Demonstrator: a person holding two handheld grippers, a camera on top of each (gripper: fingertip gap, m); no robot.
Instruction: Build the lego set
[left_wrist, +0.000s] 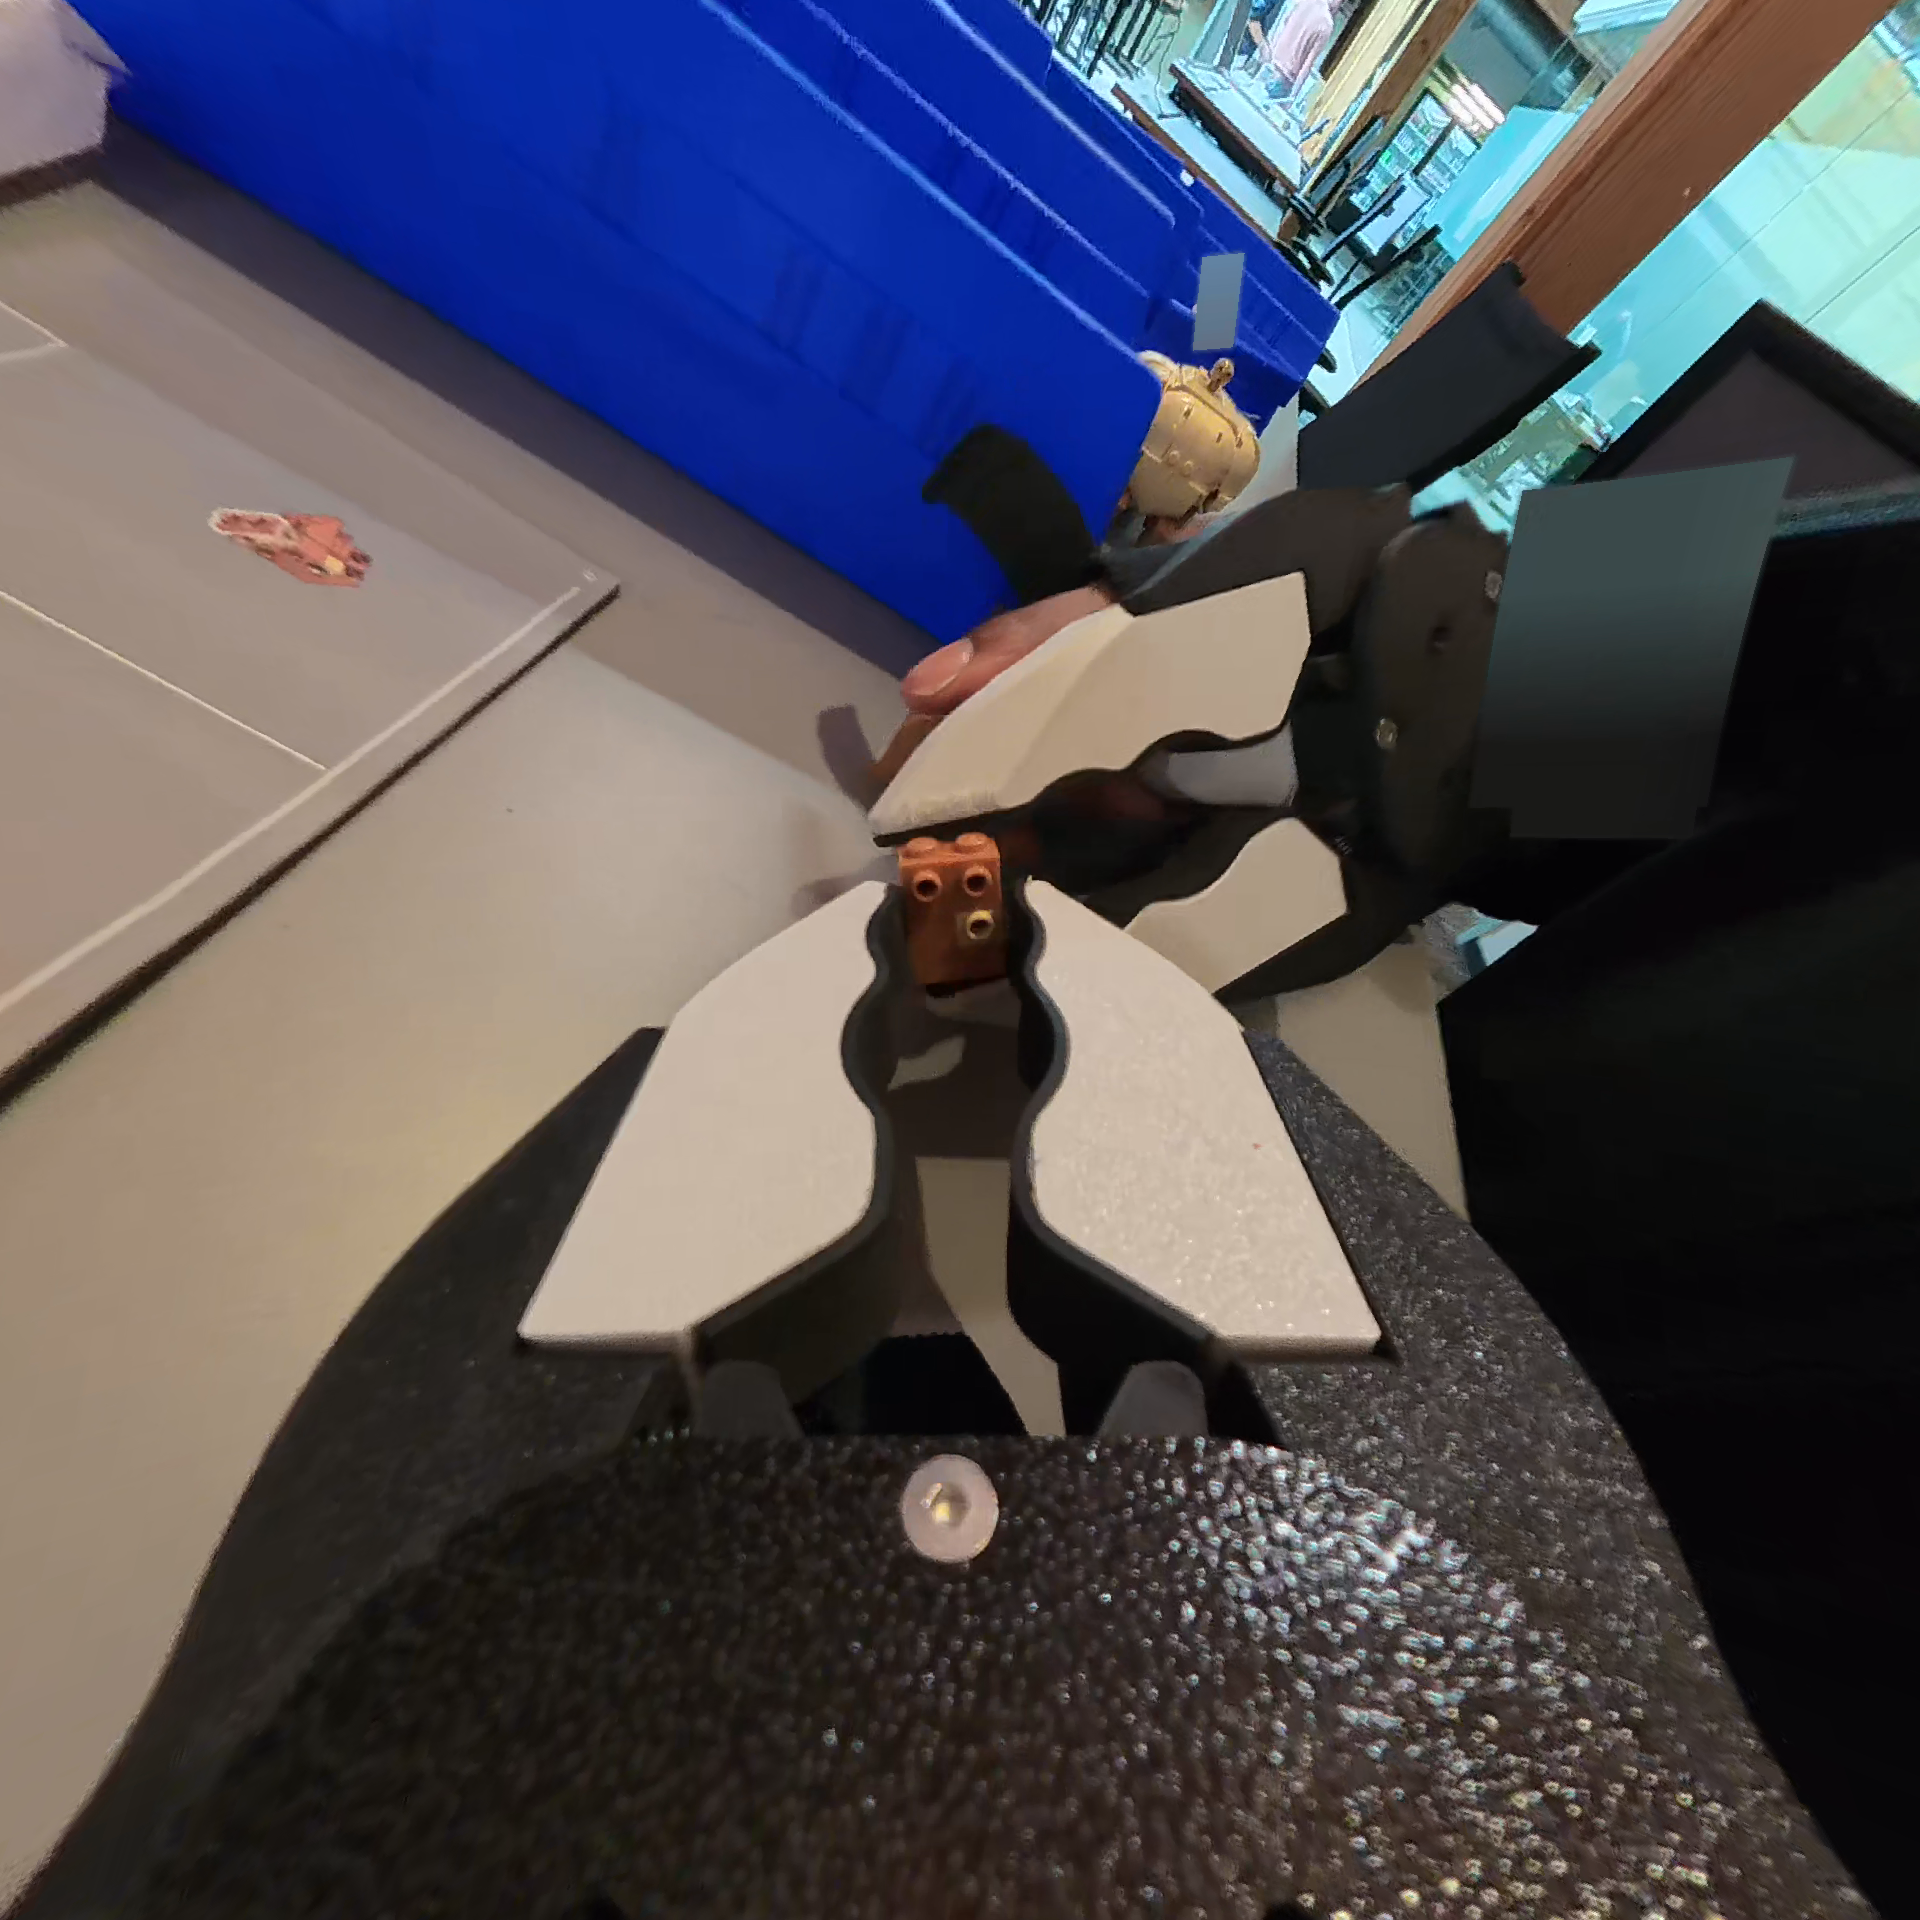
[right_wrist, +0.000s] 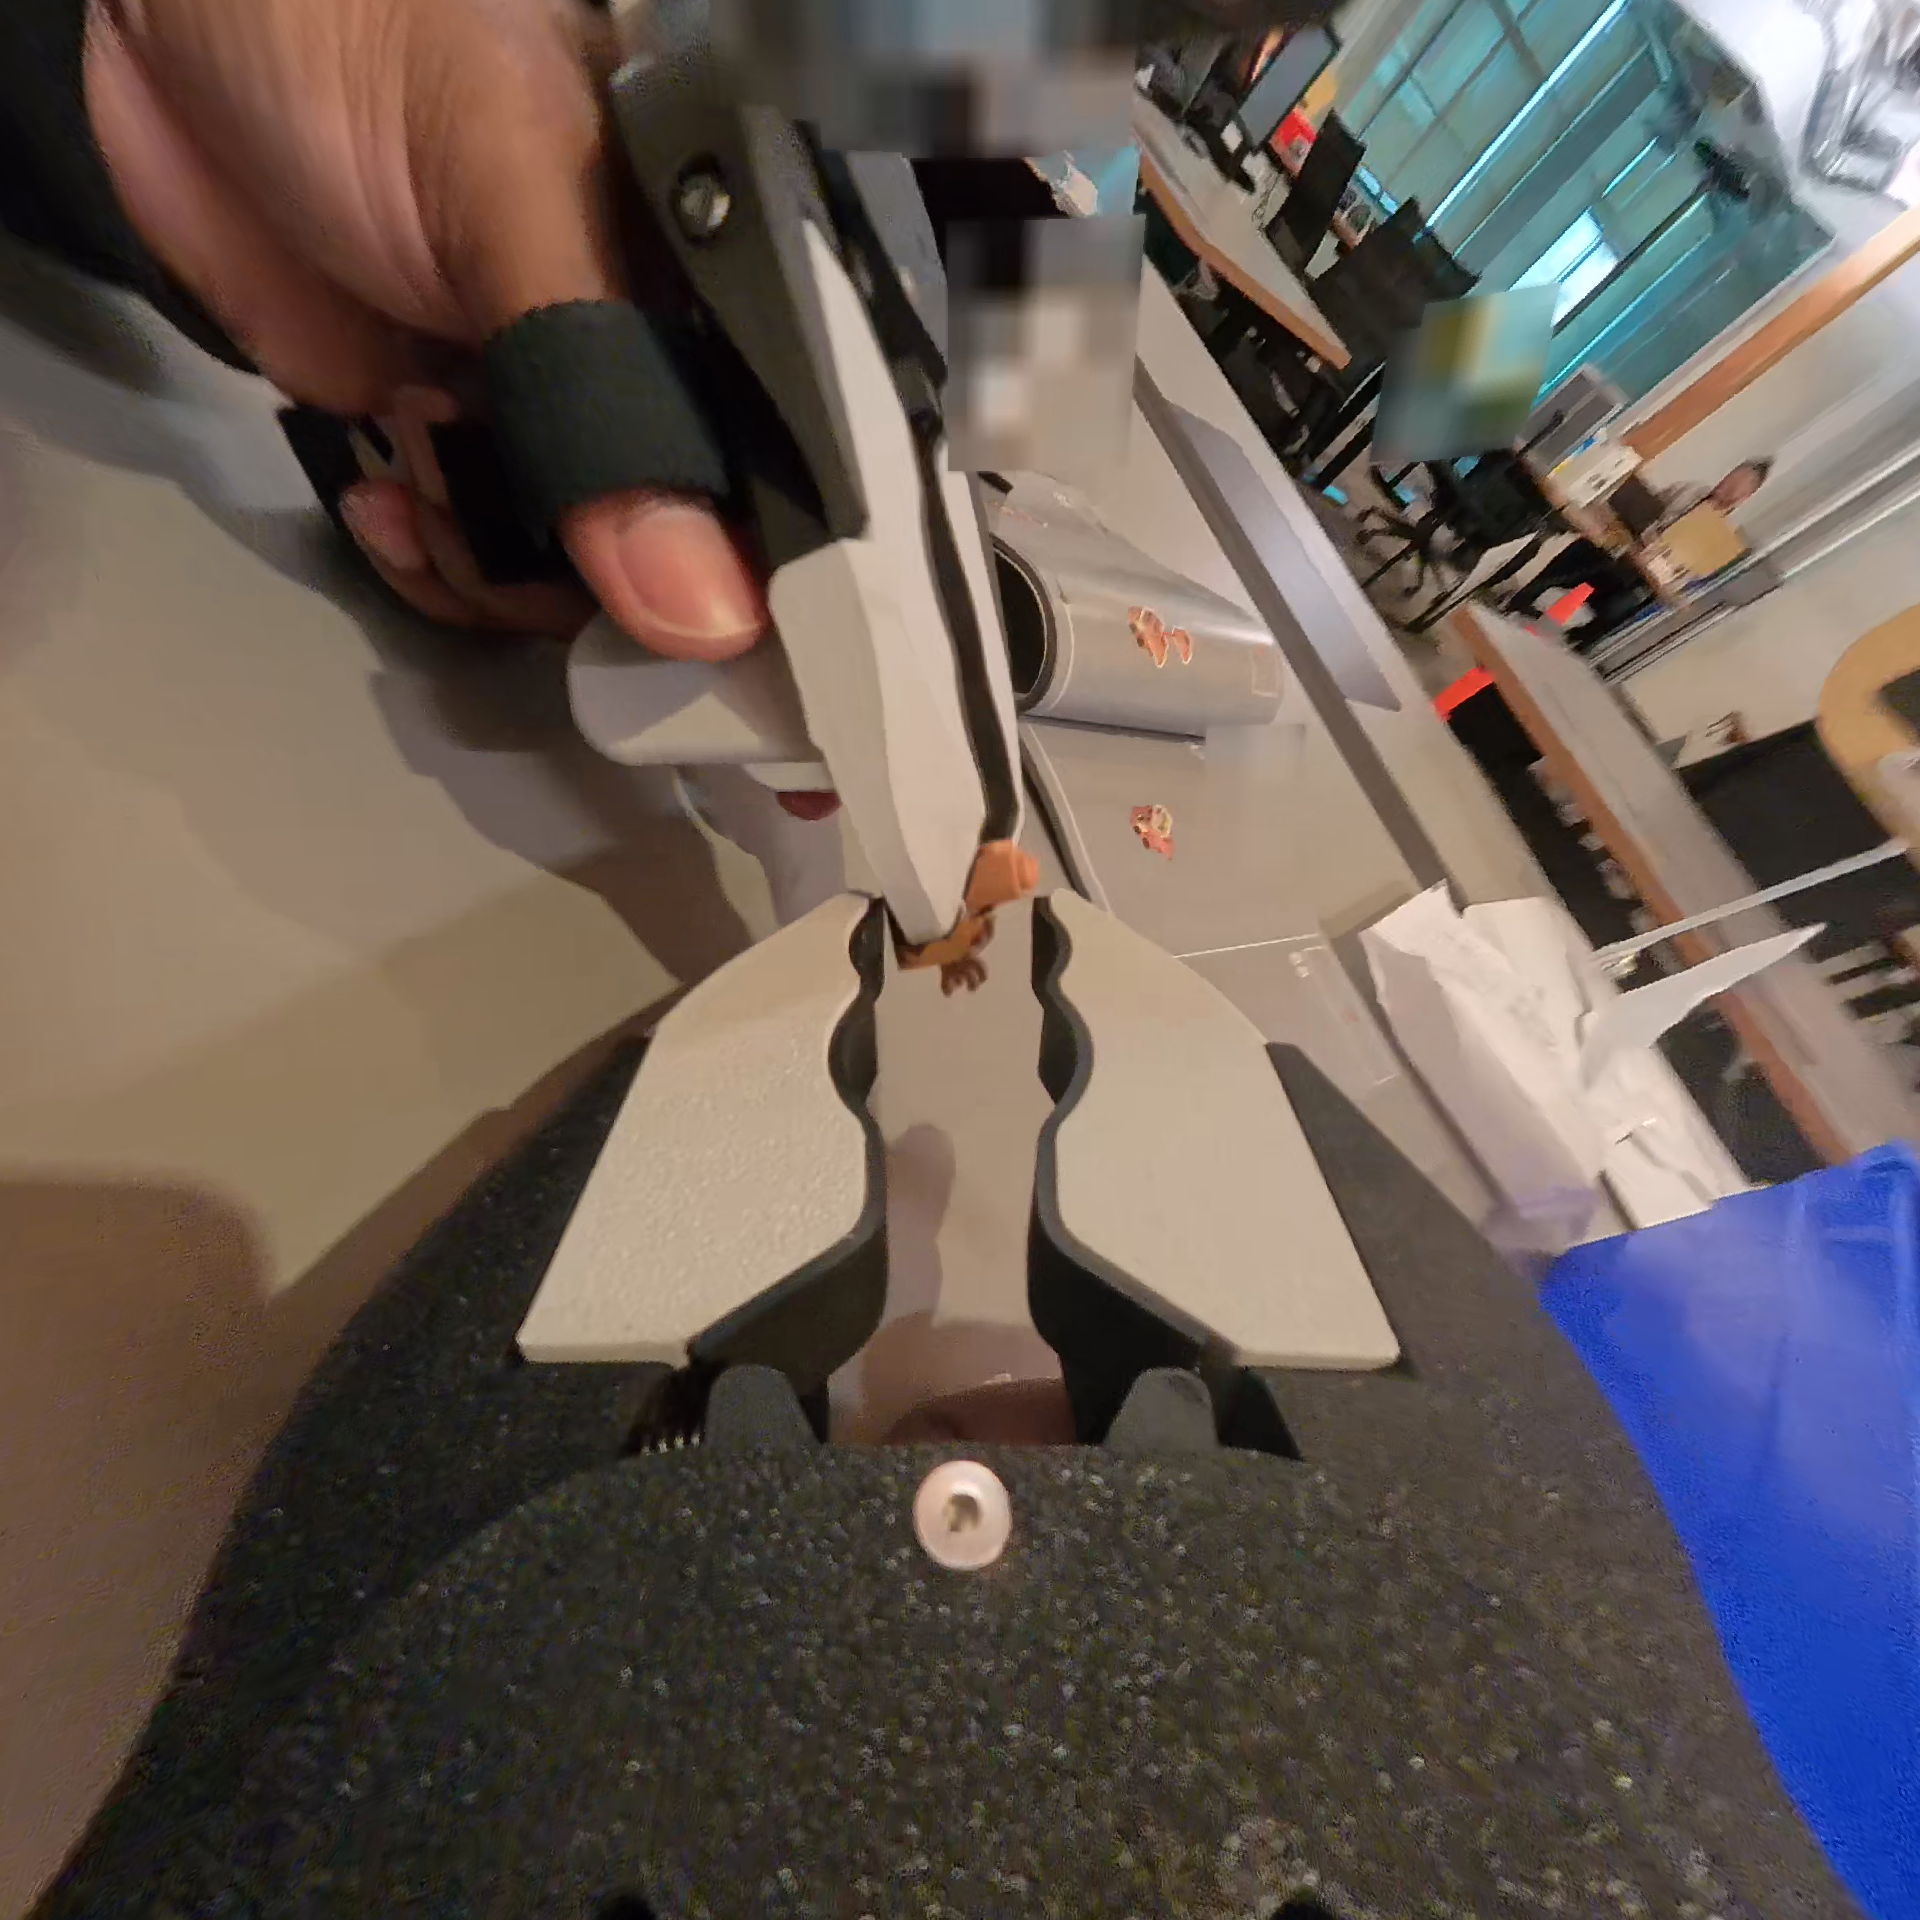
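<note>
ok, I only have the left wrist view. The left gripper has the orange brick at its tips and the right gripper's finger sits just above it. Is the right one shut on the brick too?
Observer: No. In the right wrist view the right gripper is open. There's a clear gap between its right finger and the orange brick.
Operator: anything on the brick I can't make out?
Observer: A small dark-brown claw-shaped piece sticks out of the brick's end nearest that camera.
Operator: what's behind it on that side?
Observer: A silver cylinder lies on its side on the table, beyond the left gripper.
</note>
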